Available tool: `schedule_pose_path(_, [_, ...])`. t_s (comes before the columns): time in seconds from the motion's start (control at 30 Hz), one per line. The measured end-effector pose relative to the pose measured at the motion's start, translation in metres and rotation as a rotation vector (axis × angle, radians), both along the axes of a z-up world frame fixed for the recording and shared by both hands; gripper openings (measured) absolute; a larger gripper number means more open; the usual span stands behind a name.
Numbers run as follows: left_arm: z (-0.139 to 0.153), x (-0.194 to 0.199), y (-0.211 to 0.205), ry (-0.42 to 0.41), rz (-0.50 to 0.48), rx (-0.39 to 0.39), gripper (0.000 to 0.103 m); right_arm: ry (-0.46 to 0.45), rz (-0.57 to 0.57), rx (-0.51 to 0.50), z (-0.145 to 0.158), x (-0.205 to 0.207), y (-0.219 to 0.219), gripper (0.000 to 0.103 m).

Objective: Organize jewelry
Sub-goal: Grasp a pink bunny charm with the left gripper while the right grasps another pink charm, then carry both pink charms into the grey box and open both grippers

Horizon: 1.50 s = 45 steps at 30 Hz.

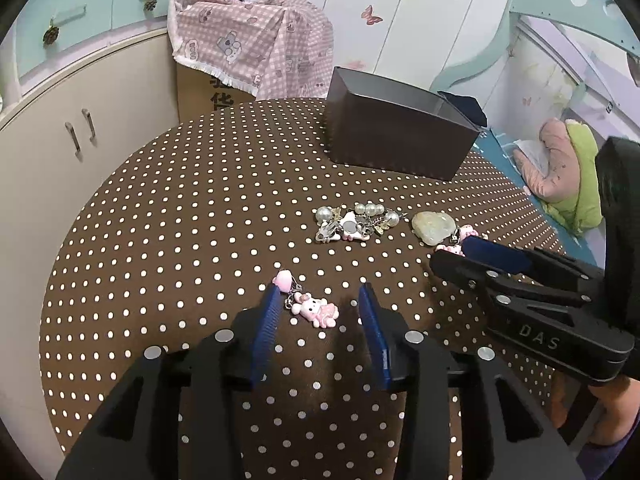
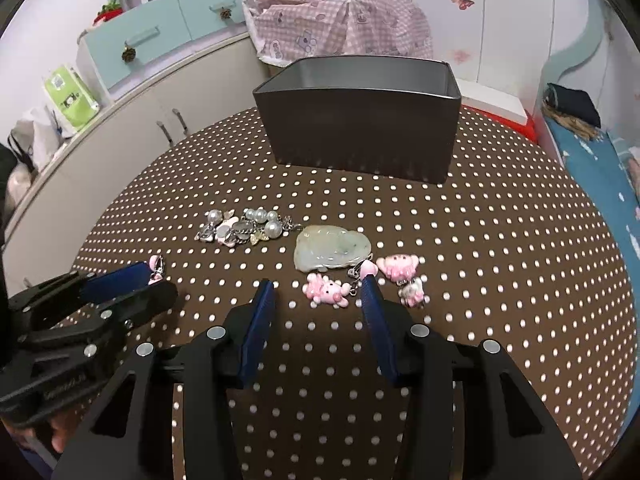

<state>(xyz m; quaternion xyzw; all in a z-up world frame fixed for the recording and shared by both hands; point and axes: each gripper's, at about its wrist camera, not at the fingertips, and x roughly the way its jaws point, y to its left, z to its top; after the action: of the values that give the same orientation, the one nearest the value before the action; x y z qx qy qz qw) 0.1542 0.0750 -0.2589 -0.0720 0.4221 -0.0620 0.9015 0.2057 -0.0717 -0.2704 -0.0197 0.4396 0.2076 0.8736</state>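
A dark open box [image 1: 396,136] [image 2: 360,120] stands at the back of the round polka-dot table [image 1: 180,220]. In the left wrist view my left gripper [image 1: 320,304] is open, low over the cloth, with a pink bear charm [image 1: 316,310] on a short chain between its blue pads. A pearl and charm cluster [image 1: 356,222] [image 2: 248,226] and a pale jade pendant [image 1: 434,226] [image 2: 330,252] lie mid-table. In the right wrist view my right gripper [image 2: 318,292] is open around a pink charm [image 2: 326,292]; another pink charm [image 2: 400,268] lies just right of its right pad.
A pink checked cloth [image 1: 256,44] covers a cardboard box behind the table. A beige curved cabinet [image 1: 80,128] runs along the left. A bed with a pink and green plush toy [image 1: 560,168] is to the right. Turquoise drawers [image 2: 160,28] sit above the cabinet.
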Motion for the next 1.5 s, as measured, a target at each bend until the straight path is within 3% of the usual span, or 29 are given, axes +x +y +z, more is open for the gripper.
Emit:
schedule_pose_path(0.13, [0.000,0.003,-0.003,-0.003,-0.005,0.016,0.039,-0.025,-0.006,-0.066,0.001,0.003,0.005,0.027])
schedule_pose_path(0.27, [0.000,0.007,-0.004,-0.004,-0.001,0.031,0.036,-0.024,0.002,-0.061,0.002,0.006,0.003,0.027])
schedule_pose_path(0.33, [0.000,0.008,-0.004,0.000,-0.001,0.052,0.017,-0.024,0.005,-0.054,0.002,0.004,0.001,0.027])
schedule_pose_path(0.4, [0.000,0.009,-0.001,0.010,-0.015,0.011,0.011,-0.020,0.005,-0.046,0.002,0.003,-0.002,0.027])
schedule_pose_path(0.77, [0.011,-0.001,-0.006,-0.023,-0.071,-0.038,0.010,-0.053,-0.007,0.025,0.030,-0.020,-0.023,0.027])
schedule_pose_path(1.07, [0.052,-0.007,-0.008,-0.100,-0.138,-0.119,0.010,-0.101,0.002,0.128,0.073,-0.027,-0.045,0.027])
schedule_pose_path(1.3, [0.100,0.019,-0.022,-0.159,-0.239,-0.183,0.010,-0.130,0.000,0.182,0.104,-0.005,-0.055,0.027])
schedule_pose_path(1.5, [0.127,0.073,-0.043,-0.151,-0.288,-0.157,0.010,-0.140,-0.014,0.214,0.125,0.036,-0.057,0.027])
